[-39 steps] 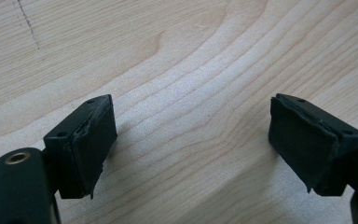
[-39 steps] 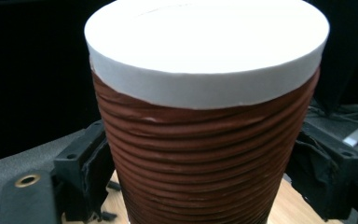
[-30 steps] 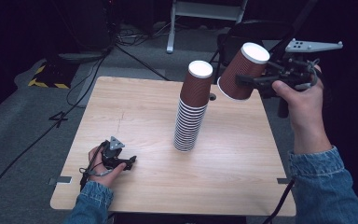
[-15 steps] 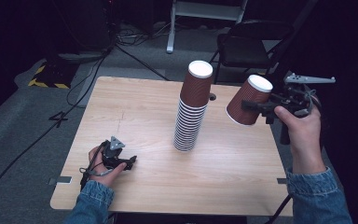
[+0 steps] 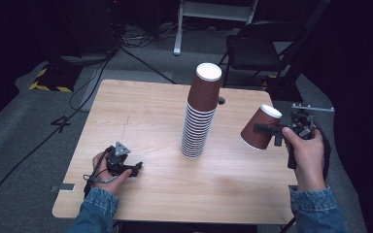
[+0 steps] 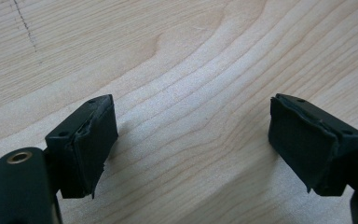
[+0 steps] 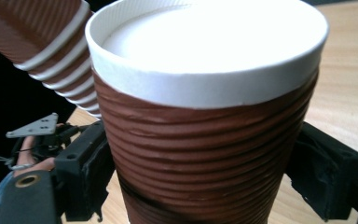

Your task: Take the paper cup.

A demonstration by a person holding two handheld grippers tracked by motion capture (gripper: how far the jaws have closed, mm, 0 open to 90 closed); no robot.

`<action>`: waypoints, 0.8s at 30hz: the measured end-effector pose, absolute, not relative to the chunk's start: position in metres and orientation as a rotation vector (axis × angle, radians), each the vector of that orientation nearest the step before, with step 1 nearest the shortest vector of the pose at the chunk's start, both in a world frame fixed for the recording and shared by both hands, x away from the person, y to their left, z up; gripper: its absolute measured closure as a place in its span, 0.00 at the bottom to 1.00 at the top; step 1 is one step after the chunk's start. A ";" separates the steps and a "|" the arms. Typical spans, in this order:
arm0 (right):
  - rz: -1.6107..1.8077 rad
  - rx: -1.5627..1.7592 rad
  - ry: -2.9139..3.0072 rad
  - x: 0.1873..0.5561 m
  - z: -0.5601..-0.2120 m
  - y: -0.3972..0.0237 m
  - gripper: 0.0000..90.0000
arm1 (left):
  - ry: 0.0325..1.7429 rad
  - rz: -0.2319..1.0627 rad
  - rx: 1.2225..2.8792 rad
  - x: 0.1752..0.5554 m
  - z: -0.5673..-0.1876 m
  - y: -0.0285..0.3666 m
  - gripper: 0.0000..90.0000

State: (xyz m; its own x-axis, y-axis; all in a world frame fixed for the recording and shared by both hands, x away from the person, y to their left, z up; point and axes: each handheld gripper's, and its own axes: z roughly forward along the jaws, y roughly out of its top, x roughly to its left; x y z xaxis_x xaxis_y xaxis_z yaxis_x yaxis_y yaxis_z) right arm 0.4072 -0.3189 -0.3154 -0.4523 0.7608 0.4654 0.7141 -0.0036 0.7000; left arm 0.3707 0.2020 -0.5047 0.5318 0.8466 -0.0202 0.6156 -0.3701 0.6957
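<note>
Cup [image 5: 260, 128] is being held by the right gripper [image 5: 277, 131], its jaws pressed against the ribbed brown wall on both sides, so that it is being carried clear of the table [image 5: 141, 111] near the right edge, tilted, with the white base turned up and away from the hand; held upside down like this, it is probably being kept in the same pose as the stack [image 5: 201, 114], which is standing upturned at the table's middle, well apart from it. Nothing is being carried in the cup, as far as can be judged from its pose. Left gripper [image 5: 126, 167] is being rested on the wood near the front left, its jaws spread wide with nothing between them
</note>
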 end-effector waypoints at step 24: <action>1.434 1.910 2.198 0.406 -0.403 -0.321 0.18 | 1.112 0.496 2.096 0.366 -0.498 0.198 0.29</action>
